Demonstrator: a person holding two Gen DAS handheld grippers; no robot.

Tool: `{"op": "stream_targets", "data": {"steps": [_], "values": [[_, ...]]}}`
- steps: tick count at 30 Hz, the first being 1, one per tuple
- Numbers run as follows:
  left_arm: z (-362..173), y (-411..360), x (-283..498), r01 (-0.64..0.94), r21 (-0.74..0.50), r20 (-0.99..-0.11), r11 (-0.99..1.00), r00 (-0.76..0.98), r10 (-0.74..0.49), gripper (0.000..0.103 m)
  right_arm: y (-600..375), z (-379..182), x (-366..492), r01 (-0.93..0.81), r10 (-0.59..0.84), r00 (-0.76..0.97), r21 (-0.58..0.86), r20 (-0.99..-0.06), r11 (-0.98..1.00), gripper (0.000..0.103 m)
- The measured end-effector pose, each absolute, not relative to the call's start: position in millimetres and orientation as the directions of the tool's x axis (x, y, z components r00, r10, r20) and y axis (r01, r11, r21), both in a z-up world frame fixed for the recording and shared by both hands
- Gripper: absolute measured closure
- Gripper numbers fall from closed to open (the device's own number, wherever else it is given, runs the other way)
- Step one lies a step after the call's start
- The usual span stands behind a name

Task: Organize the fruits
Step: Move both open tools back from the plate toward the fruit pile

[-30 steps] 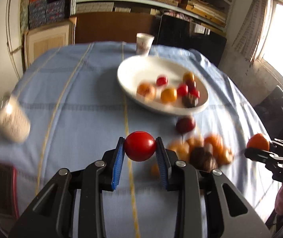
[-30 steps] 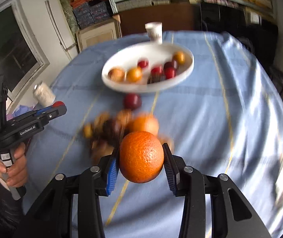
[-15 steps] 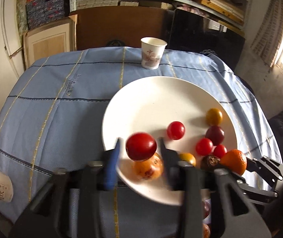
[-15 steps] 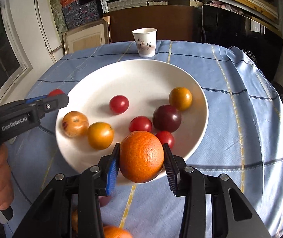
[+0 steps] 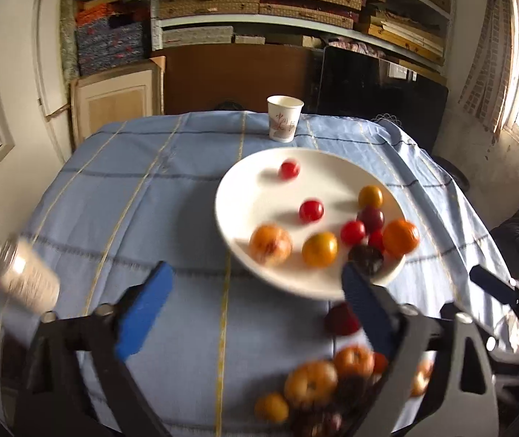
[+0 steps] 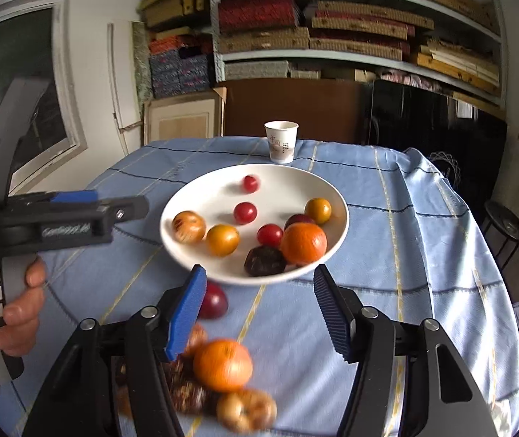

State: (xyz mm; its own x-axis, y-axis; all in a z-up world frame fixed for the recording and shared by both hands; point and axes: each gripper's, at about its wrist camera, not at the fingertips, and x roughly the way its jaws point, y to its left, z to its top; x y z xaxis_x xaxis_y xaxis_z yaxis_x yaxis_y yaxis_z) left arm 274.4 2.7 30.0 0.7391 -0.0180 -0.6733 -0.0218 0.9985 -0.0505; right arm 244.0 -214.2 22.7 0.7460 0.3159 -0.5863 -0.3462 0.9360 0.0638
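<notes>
White plate point(image 6: 336, 196) rim, loose fruit point(image 6: 223, 364) nearby

The left gripper point(image 5: 256, 302) points down at a slant, its jaws opening and already spread wide, with nothing between the blue pads point(image 5: 145, 309). The right gripper point(image 6: 259, 304) also tilts downward, jaws opening and parted, nothing clamped between them. In the right wrist view, a hand point(image 6: 8, 313) wraps the left gripper's handle, fingers curled around it.
</notes>
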Motion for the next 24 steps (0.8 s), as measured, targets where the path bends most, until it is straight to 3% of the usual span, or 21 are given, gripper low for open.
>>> {"op": "stream_targets", "data": {"steps": [3,8,19,24], "values": [[9,8,241,-0.043,-0.052,-0.665,0.998,0.747,-0.002,0.009,-223,10,230,-0.369,0.341,0.715,0.083,-0.611,0.925,0.039],[-9,17,211,-0.088,0.020,-0.675,0.996,0.734,0.079,0.009,-223,7,214,-0.384,0.296,0.730,-0.011,-0.616,0.923,0.036],[-15,38,205,-0.114,-0.091,-0.713,0.989,0.701,0.015,0.009,-206,-22,191,-0.547,0.319,0.600,-0.086,-0.734,0.833,0.036],[-13,42,202,-0.133,-0.106,-0.703,0.985,0.710,0.021,0.008,-211,-30,196,-0.563,0.336,0.527,-0.024,-0.781,0.826,0.036]]}}
